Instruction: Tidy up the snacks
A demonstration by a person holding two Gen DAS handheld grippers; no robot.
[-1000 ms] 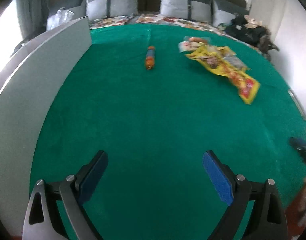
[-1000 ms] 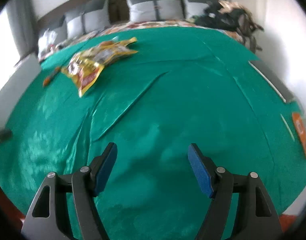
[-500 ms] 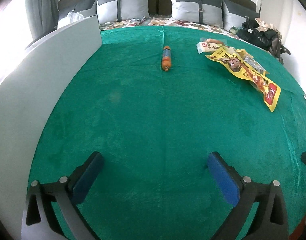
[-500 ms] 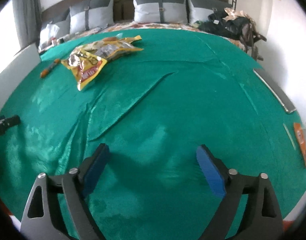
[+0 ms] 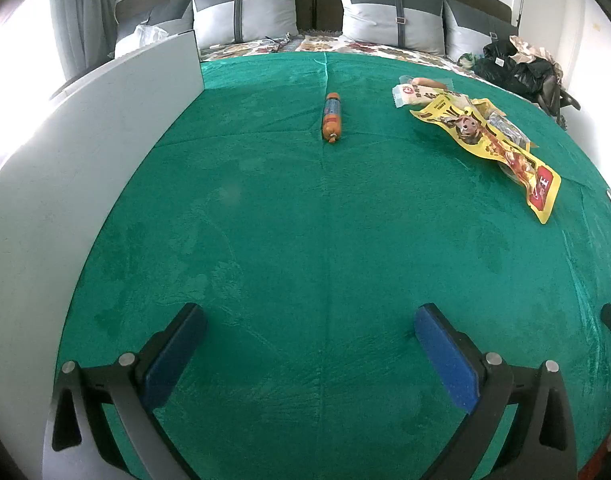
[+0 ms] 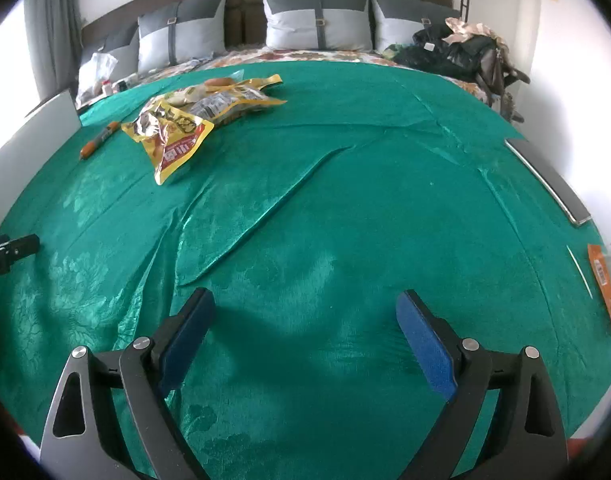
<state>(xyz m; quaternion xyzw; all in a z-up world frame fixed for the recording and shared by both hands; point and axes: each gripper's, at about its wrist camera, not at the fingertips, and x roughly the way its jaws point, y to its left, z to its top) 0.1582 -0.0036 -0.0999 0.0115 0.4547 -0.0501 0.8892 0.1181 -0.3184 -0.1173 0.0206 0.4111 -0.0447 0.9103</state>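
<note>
An orange sausage stick [image 5: 332, 118] lies alone on the green blanket [image 5: 305, 220], far ahead of my left gripper [image 5: 309, 312]. That gripper is open, with only blanket between its blue pads. To the right of the stick a long yellow snack bag [image 5: 493, 144] rests on a pile of packets, with a white wrapped snack [image 5: 415, 94] at the pile's far end. In the right wrist view the same yellow bag [image 6: 173, 136] and sausage stick [image 6: 100, 139] sit at the far left. My right gripper [image 6: 305, 297] is open over creased blanket and holds nothing.
A tall white board [image 5: 85, 152] stands along the blanket's left side. Grey pillows [image 5: 245, 20] line the headboard, and dark bags and clothes [image 6: 457, 54] are heaped at the back right. An orange packet [image 6: 605, 288] lies at the right edge.
Both grippers' jaws have spread wider, the right one by more. The left view has swung so the sausage stick sits near centre; the right view has steadied.
</note>
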